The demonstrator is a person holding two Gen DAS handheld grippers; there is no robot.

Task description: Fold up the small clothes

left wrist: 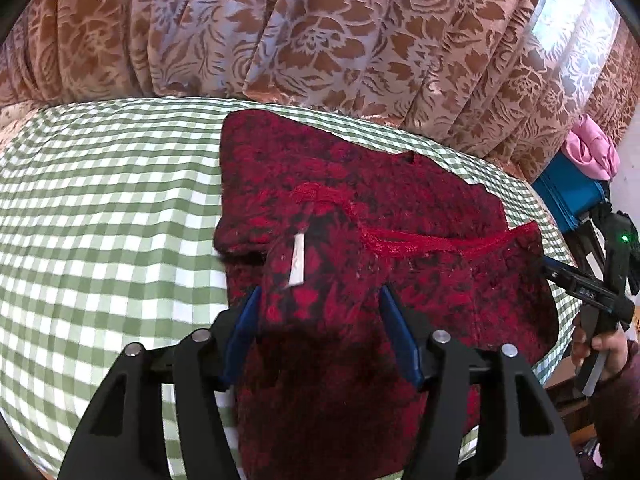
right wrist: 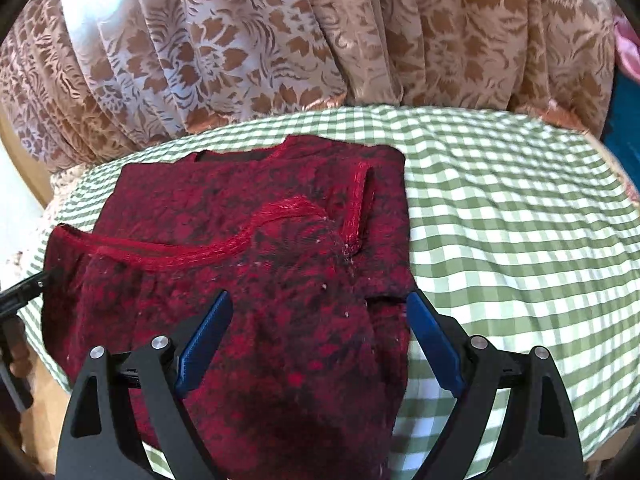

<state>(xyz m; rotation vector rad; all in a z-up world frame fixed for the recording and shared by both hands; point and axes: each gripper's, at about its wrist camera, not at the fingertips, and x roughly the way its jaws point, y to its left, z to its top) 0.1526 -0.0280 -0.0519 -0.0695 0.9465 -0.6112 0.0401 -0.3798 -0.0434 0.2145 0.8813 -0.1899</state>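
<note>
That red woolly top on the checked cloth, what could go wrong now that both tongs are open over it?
1. The red top hangs off the near edge of the table; with the left tongs and right tongs open, it might slide down.
2. The folded-in sleeve lies loose and could flop open.
3. The white label sticks up and may snag a blue finger.

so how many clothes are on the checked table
1: a red and black garment, partly folded, lying across the checked table, near edge draping off. A pink cloth sits off the table; more may be hidden.
</note>
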